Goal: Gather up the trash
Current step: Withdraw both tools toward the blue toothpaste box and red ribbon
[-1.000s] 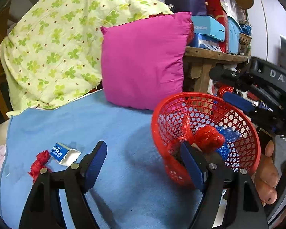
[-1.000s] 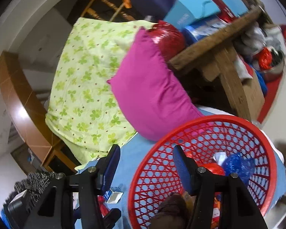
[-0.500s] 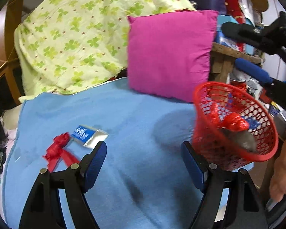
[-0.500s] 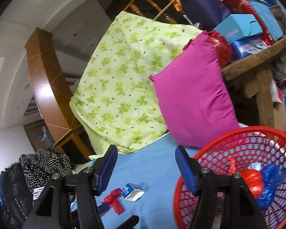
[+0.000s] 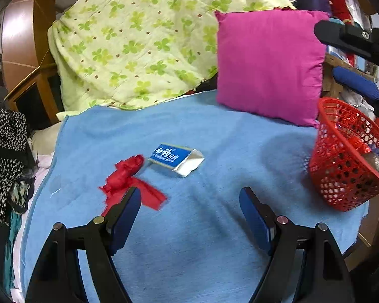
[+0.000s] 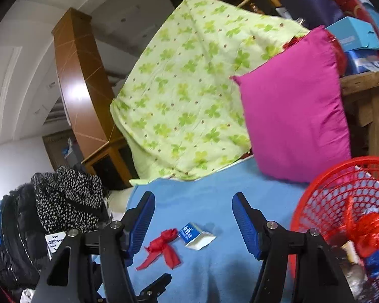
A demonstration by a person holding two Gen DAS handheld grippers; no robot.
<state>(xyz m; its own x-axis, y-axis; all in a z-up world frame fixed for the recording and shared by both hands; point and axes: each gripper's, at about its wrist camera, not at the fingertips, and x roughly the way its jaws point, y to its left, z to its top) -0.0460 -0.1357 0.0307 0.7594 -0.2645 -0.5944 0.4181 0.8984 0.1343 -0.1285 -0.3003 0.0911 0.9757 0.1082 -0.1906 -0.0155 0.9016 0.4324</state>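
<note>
A crumpled red ribbon scrap (image 5: 128, 176) and a flattened blue-and-white carton (image 5: 176, 159) lie side by side on the blue blanket (image 5: 214, 240). My left gripper (image 5: 189, 202) hovers open just in front of them, its left finger close to the ribbon, nothing between the pads. The right gripper (image 6: 193, 214) is open and empty, higher up and farther back, looking over the ribbon (image 6: 164, 247) and carton (image 6: 197, 236). A red mesh basket (image 5: 346, 156) with red and blue wrappers inside stands at the blanket's right edge (image 6: 341, 202). The right gripper (image 5: 346, 60) shows above the basket.
A magenta pillow (image 5: 267, 63) leans behind the basket, next to a green clover quilt (image 5: 144, 40). Spotted dark clothes (image 6: 65, 202) pile up at the left edge of the blanket. A cluttered wooden table (image 6: 366, 83) stands at the right.
Both views have swung left: the basket slid from the middle to the right edge, and the ribbon and carton came from the left edge toward the middle. The left gripper left the basket rim.
</note>
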